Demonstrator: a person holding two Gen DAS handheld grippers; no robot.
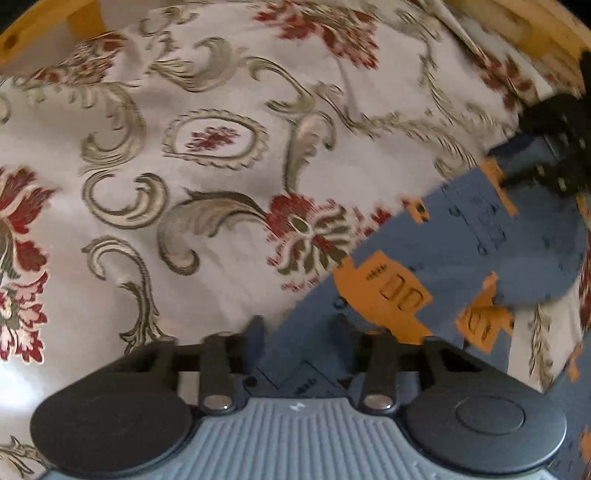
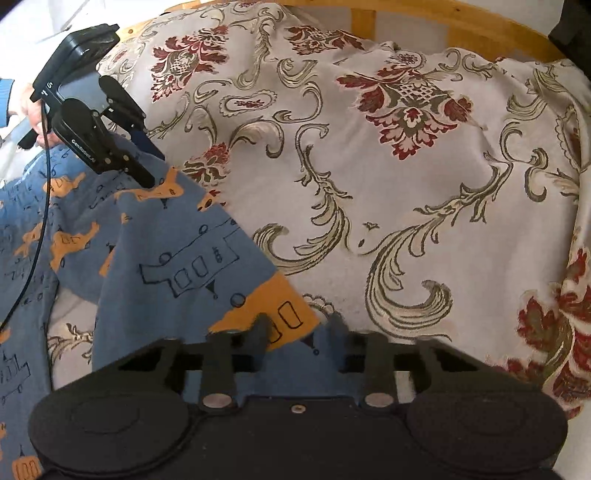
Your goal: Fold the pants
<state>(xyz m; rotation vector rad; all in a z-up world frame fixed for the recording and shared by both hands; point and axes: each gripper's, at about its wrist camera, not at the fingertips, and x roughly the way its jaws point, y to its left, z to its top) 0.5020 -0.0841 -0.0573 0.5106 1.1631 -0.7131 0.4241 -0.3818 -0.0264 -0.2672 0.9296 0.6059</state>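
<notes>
The pants [image 2: 166, 258] are blue with orange and outlined prints and lie over a floral bedspread [image 2: 406, 184]. One straight edge of them runs taut between my two grippers. My right gripper [image 2: 299, 325] is shut on the pants' orange-printed corner at the bottom of the right wrist view. That view also shows my left gripper [image 2: 153, 166] at upper left, gripping the far end of the edge. In the left wrist view, my left gripper [image 1: 299, 325] holds the blue pants [image 1: 461, 251], and the right gripper [image 1: 517, 166] pinches them at the far right.
The bedspread [image 1: 184, 166] covers the whole surface, wrinkled at the far side. A wooden bed frame [image 2: 424, 33] borders the far edge. A person's hand [image 2: 35, 114] holds the left gripper, and a black cable [image 2: 37, 229] hangs from it over the pants.
</notes>
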